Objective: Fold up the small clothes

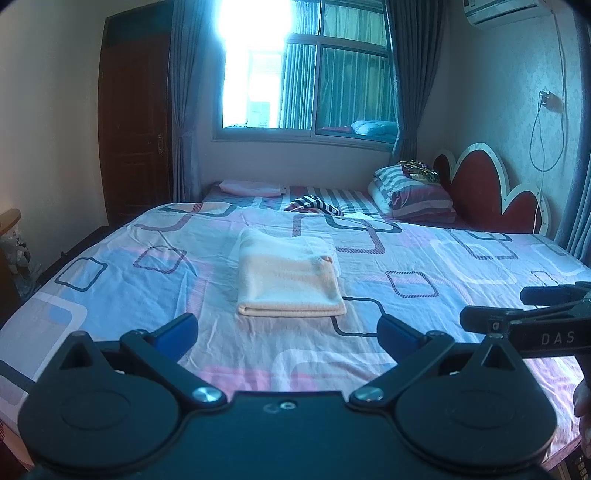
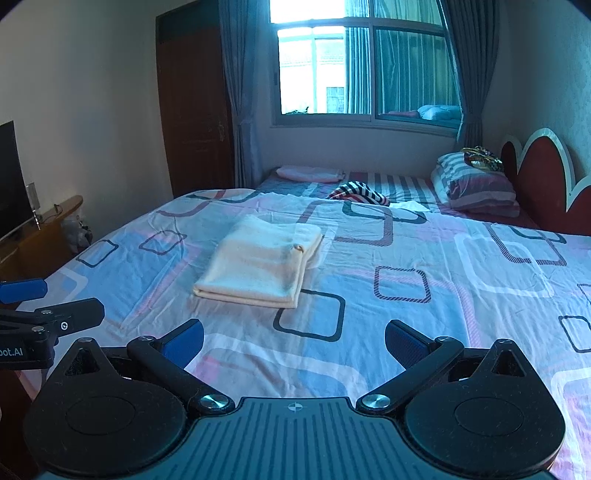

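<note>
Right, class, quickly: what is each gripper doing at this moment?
Left gripper: open, holding nothing, short of the folded cloth.
Right gripper: open, holding nothing.

Dim blue-tinted room, blown-out glare from the sliding glass window (image 1: pixel 258 66), fisheye bending, dark vignetted corners.

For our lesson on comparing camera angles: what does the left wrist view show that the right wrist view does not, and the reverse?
Only the left wrist view shows the air conditioner and the wall socket with its cable. Only the right wrist view shows the dark screen on a wooden shelf. Both show the folded cream cloth on the patterned bed sheet, the window, and both grippers open: left gripper, right gripper.
</note>
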{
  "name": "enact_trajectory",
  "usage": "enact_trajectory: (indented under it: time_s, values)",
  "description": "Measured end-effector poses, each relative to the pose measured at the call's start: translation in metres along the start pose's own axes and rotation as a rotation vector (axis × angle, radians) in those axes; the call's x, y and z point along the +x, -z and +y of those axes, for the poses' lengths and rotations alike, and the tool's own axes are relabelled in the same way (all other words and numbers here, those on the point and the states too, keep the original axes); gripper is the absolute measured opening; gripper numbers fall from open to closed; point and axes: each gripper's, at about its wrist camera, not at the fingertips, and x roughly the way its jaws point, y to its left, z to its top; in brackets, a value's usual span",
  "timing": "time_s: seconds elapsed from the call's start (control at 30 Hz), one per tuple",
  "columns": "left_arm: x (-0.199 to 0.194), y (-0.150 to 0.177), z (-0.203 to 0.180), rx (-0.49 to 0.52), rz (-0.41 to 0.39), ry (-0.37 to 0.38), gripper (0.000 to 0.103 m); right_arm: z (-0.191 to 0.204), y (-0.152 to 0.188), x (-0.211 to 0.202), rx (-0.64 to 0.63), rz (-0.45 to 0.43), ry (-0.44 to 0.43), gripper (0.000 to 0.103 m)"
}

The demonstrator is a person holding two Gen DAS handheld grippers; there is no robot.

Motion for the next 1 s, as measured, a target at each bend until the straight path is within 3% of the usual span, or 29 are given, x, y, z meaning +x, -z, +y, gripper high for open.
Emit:
enact_trajectory:
  time_s: [1.0]
  values:
    - [0.015, -0.006, 0.001, 0.014, 0.019, -0.001, 0.102, -0.008, -0.006, 0.000, 0.003, 0.000, -0.002, 0.103]
